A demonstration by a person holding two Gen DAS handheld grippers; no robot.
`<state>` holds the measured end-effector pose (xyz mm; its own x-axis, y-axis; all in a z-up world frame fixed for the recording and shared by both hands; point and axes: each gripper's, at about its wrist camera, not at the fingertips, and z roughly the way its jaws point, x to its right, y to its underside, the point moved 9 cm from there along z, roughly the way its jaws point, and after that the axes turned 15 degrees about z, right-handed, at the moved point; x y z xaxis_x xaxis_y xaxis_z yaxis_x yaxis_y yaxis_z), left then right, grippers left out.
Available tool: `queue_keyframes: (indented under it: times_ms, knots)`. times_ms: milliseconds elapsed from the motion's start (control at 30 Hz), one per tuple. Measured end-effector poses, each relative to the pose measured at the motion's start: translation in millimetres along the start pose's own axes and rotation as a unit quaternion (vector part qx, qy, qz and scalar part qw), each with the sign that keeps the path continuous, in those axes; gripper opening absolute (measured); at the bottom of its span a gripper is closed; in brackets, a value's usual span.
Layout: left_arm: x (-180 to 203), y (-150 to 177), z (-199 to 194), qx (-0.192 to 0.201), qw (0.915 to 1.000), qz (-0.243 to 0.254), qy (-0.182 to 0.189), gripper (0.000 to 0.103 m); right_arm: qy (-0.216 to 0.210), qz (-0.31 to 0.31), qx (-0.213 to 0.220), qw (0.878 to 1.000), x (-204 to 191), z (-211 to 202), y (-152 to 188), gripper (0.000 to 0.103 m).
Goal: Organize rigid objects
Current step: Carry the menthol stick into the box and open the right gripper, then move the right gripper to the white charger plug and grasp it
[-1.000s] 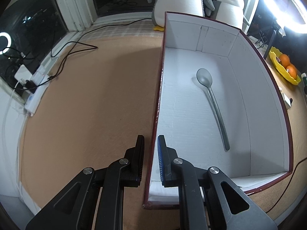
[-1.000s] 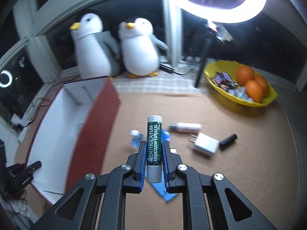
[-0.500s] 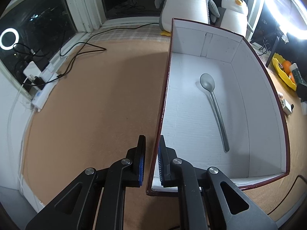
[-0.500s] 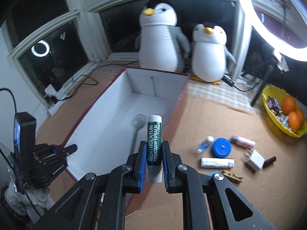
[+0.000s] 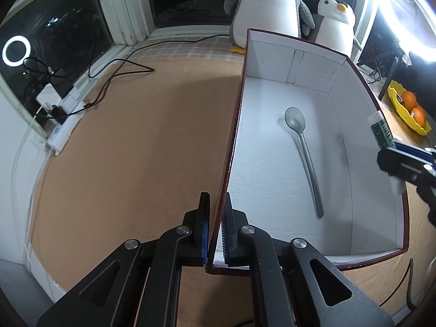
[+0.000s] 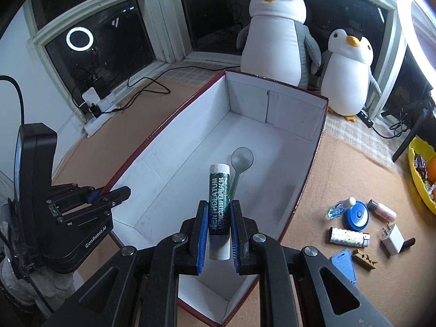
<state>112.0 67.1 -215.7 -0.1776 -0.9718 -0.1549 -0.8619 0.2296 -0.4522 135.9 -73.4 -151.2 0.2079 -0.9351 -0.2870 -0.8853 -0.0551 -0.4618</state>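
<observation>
A white-lined cardboard box (image 6: 163, 133) with dark red outer walls stands on the tan table, and a grey spoon (image 6: 242, 158) lies on its floor. My right gripper (image 6: 219, 204) is shut on an upright green lip balm tube (image 6: 219, 188) and hangs over the near part of the box. In the left wrist view the tube (image 5: 381, 130) shows above the box's right wall. My left gripper (image 5: 216, 199) straddles the left wall of the box (image 5: 237, 125) near its front corner. Its jaws are closing, with the pads against that wall. The spoon (image 5: 302, 147) is there too.
Right of the box lie a blue round cap (image 6: 358, 216), a small pink bottle (image 6: 381, 209), a patterned tube (image 6: 348, 237), a white charger (image 6: 392, 241) and a clothespin (image 6: 363, 259). A yellow bowl (image 6: 419, 174) holds oranges. Two plush penguins (image 6: 275, 35) stand behind; cables (image 5: 117, 73) lie left.
My right gripper has swung left with the lip balm, from above the small items to over the box. The left jaws have narrowed onto the box wall.
</observation>
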Motion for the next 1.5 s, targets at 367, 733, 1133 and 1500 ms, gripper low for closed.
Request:
queue_keyframes:
  times_ms: [367,733,1133,1500]
  knots:
    - [-1.1,-0.9,-0.3,0.0,1.0,0.003,0.0,0.006,-0.002,0.007,0.004,1.0,-0.8,-4.8,-0.3,0.026]
    - [0.7,-4.7,1.2,-0.002,0.9999,0.011,-0.001,0.006,0.021,0.106,0.042,0.993,76.9,-40.2,-7.8,0.036]
    - [3.0,-10.7,8.9,-0.01,0.9997,0.022,0.003,0.006,0.119,0.285,0.049,0.95,249.3,-55.4,17.9,0.048]
    - [5.4,-13.0,17.1,-0.02,0.9992,0.033,0.013,0.009,0.147,0.348,0.006,0.926,305.7,-18.2,26.0,0.051]
